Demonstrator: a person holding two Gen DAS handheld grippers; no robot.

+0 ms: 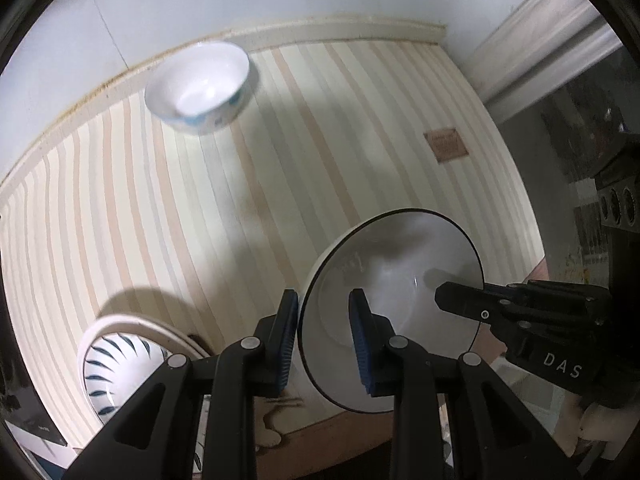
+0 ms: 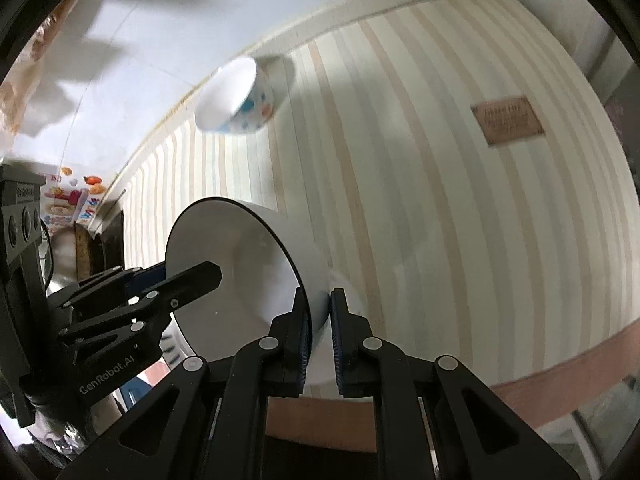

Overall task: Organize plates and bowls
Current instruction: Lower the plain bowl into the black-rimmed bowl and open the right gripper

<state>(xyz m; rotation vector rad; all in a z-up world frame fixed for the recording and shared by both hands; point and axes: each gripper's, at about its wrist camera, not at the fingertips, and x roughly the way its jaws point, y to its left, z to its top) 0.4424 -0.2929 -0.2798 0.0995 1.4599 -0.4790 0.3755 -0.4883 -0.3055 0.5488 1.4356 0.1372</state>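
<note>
A large white bowl with a thin black rim [image 1: 392, 280] is held tilted above the striped tablecloth; it also shows in the right wrist view [image 2: 240, 248]. My left gripper [image 1: 324, 312] straddles its near rim, with a visible gap on the outer side. My right gripper [image 2: 319, 312] is shut on the opposite rim; it also shows in the left wrist view [image 1: 460, 300]. A small white bowl with blue and orange spots [image 1: 198, 86] stands at the far left; it also shows in the right wrist view [image 2: 236, 98]. A plate with blue leaf strokes [image 1: 120, 360] lies near left.
The striped tablecloth [image 1: 280, 140] ends at a pale wall strip [image 1: 320, 26]. A brown label patch [image 1: 446, 145] lies on the cloth at the right. The table's front edge shows brown wood [image 2: 560, 380].
</note>
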